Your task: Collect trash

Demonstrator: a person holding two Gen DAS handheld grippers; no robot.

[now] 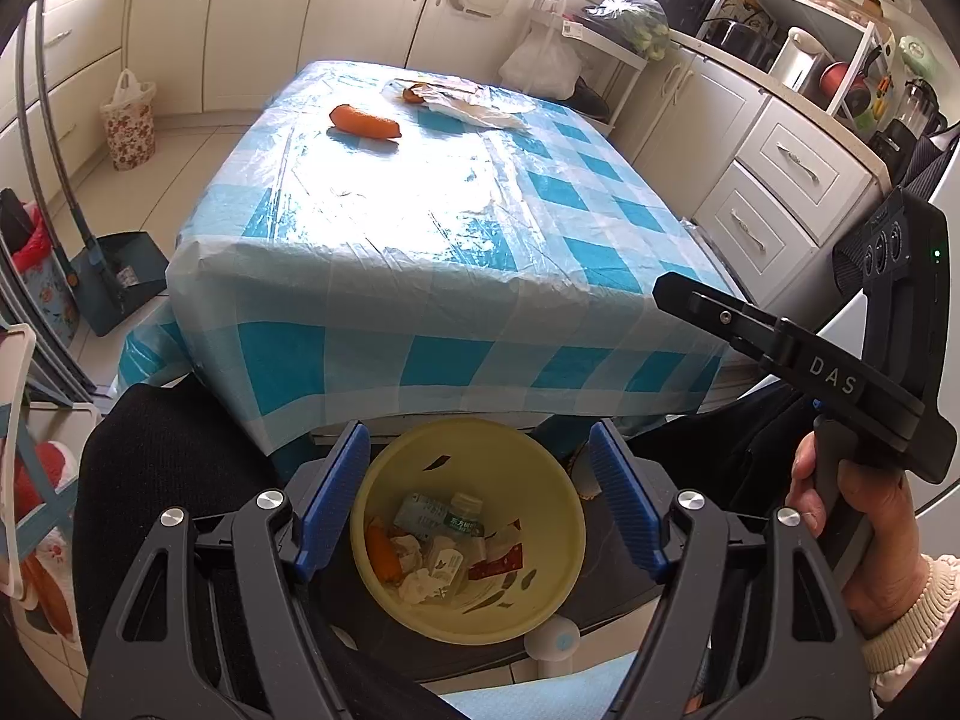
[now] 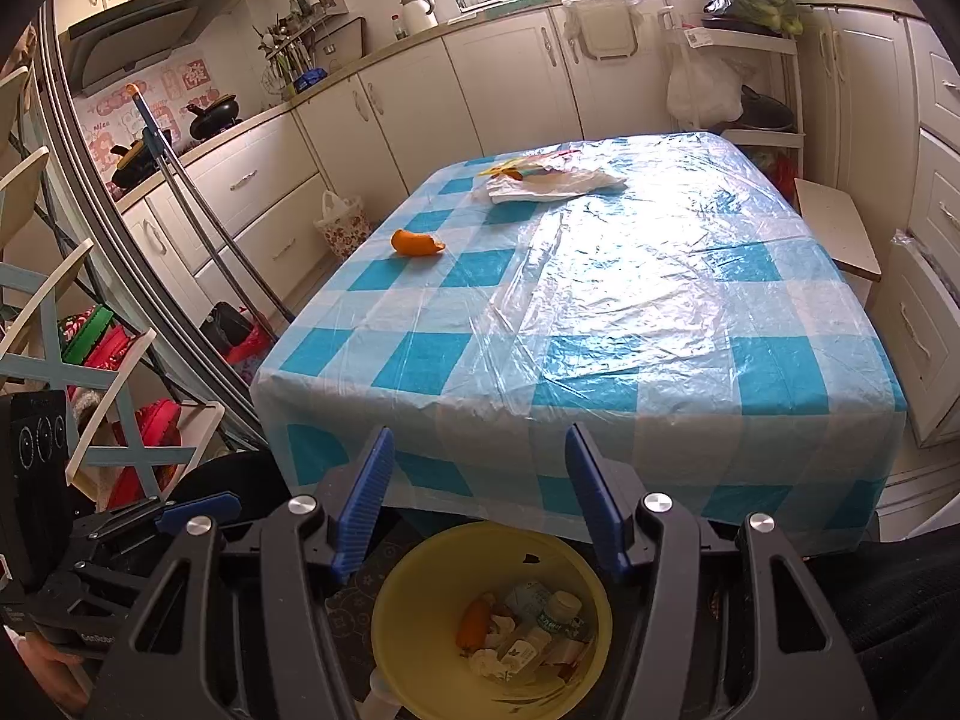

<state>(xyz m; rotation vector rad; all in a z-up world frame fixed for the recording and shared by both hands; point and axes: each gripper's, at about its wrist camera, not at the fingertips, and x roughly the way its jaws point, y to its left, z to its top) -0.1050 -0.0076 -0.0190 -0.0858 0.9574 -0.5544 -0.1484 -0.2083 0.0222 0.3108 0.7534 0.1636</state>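
Observation:
A yellow bin [image 1: 540, 600] [image 2: 420, 660] stands on the floor in front of the table and holds a small bottle, wrappers, tissue and orange peel. My left gripper [image 1: 480, 504] hangs open above it, nothing between its blue pads. My right gripper [image 2: 480, 498] is open too, empty, over the bin's far rim; its body shows at the right of the left wrist view [image 1: 798, 360], held by a hand. On the blue-checked table [image 1: 540, 180] [image 2: 600, 312] lie an orange peel [image 1: 365, 120] [image 2: 417, 243] and a crumpled white plastic bag [image 1: 462, 99] [image 2: 552, 183] with scraps at the far end.
White cabinets line the kitchen walls. A broom and dustpan [image 1: 117, 276] stand left of the table, next to a floral bin [image 1: 127, 120] [image 2: 343, 225]. A folding rack with red bags [image 2: 120, 372] is at the left. A white stool [image 2: 840, 228] sits right of the table.

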